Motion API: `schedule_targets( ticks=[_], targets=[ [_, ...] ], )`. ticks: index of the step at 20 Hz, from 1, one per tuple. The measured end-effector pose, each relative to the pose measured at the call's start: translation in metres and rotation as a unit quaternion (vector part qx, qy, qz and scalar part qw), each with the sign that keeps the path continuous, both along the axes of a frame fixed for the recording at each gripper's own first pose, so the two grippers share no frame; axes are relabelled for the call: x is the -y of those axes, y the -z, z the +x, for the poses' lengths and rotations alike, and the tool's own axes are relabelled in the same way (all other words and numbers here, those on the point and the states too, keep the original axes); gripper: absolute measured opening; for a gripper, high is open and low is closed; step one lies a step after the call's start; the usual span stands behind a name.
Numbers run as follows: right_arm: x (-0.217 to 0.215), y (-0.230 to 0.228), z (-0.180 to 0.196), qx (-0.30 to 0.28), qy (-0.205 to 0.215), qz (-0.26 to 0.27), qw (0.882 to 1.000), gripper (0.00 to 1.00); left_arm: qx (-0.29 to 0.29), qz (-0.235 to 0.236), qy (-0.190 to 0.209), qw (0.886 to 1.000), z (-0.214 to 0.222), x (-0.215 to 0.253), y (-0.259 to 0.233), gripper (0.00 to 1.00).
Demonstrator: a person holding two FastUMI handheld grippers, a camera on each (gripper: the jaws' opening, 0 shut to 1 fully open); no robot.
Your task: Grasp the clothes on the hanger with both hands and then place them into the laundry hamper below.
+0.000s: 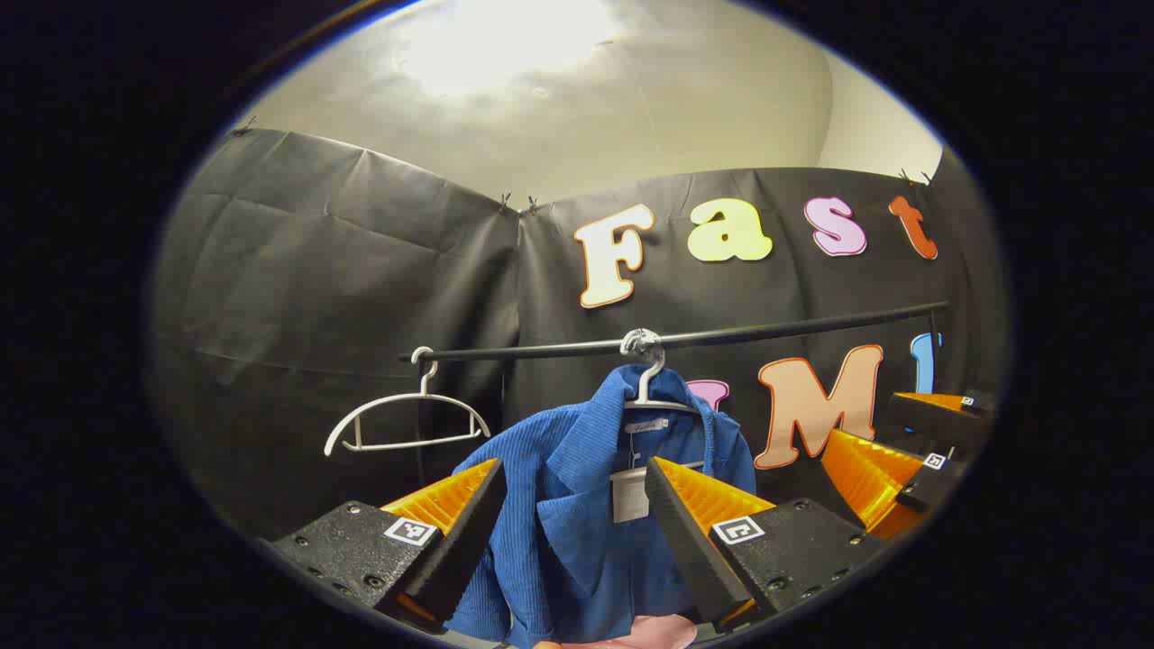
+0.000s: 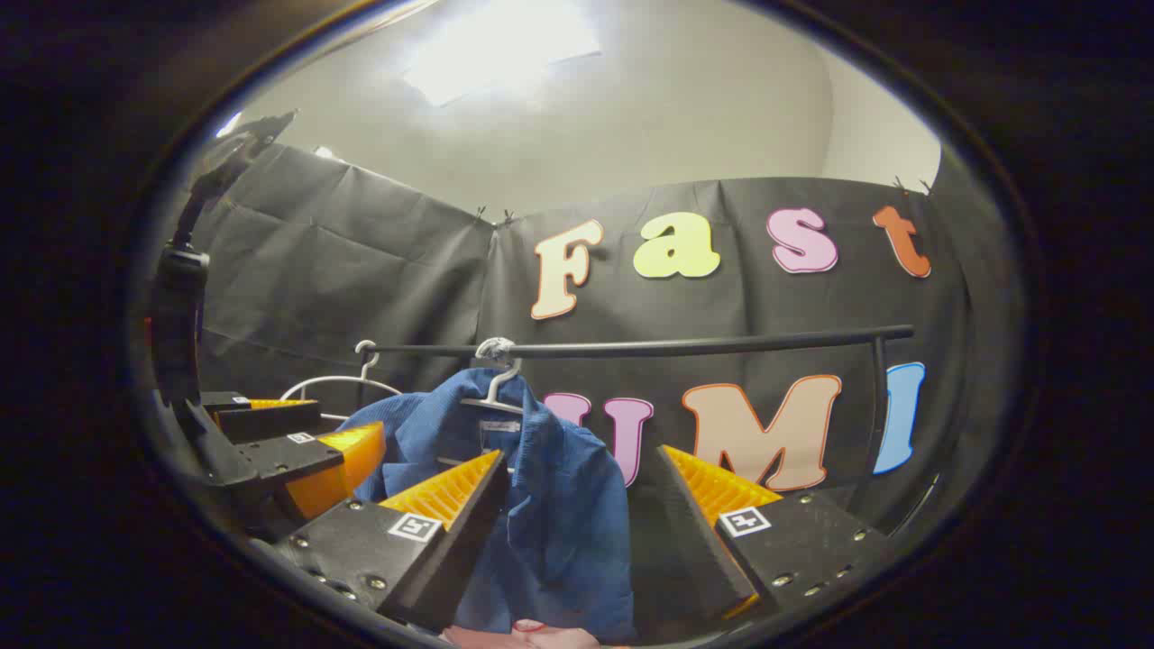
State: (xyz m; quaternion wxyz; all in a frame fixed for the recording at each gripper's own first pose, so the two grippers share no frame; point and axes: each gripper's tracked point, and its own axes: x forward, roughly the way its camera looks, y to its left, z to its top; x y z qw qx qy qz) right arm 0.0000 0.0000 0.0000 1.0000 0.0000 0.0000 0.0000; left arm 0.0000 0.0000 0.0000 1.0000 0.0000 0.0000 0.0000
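Observation:
A blue ribbed shirt (image 1: 577, 523) hangs on a white hanger (image 1: 651, 392) from the black rail (image 1: 766, 332). In the left gripper view my left gripper (image 1: 575, 478) is open, its fingers on either side of the shirt's collar and front, not touching it. The same blue shirt (image 2: 563, 505) appears in the right gripper view, where my right gripper (image 2: 577, 464) is open around its right shoulder and side. The left gripper (image 2: 297, 442) appears at the left there, and the right gripper (image 1: 902, 451) at the right of the left gripper view. Something pink (image 1: 631, 635) lies below the shirt.
An empty white hanger (image 1: 406, 424) hangs at the rail's left end. The rail's upright post (image 2: 874, 424) stands at the right. Black cloth walls close in the back and left.

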Motion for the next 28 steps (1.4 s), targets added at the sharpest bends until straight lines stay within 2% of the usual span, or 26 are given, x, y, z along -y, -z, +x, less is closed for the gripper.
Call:
schedule_targets(
  ticks=[12, 21, 22, 25, 28],
  targets=[
    [0.013, 0.025, 0.025, -0.028, -0.005, -0.015, 0.999, 0.96, -0.052, 0.022, -0.028, 0.998, 0.052, 0.007, 0.063, 0.93],
    [0.022, 0.042, 0.037, -0.052, -0.008, -0.019, 0.998, 0.94, -0.097, 0.062, -0.092, 0.989, 0.086, -0.014, 0.133, 0.93],
    [0.022, 0.043, 0.038, -0.053, -0.010, -0.019, 0.998, 0.94, -0.098, 0.068, -0.093, 0.989, 0.087, -0.016, 0.138, 0.91],
    [0.018, 0.049, 0.042, -0.058, -0.018, -0.024, 0.998, 0.96, -0.094, 0.074, -0.090, 0.989, 0.092, -0.021, 0.141, 0.65],
    [0.010, 0.060, 0.049, -0.066, -0.029, -0.022, 0.997, 0.96, -0.094, 0.057, -0.089, 0.990, 0.090, -0.028, 0.138, 0.39]
  ],
)
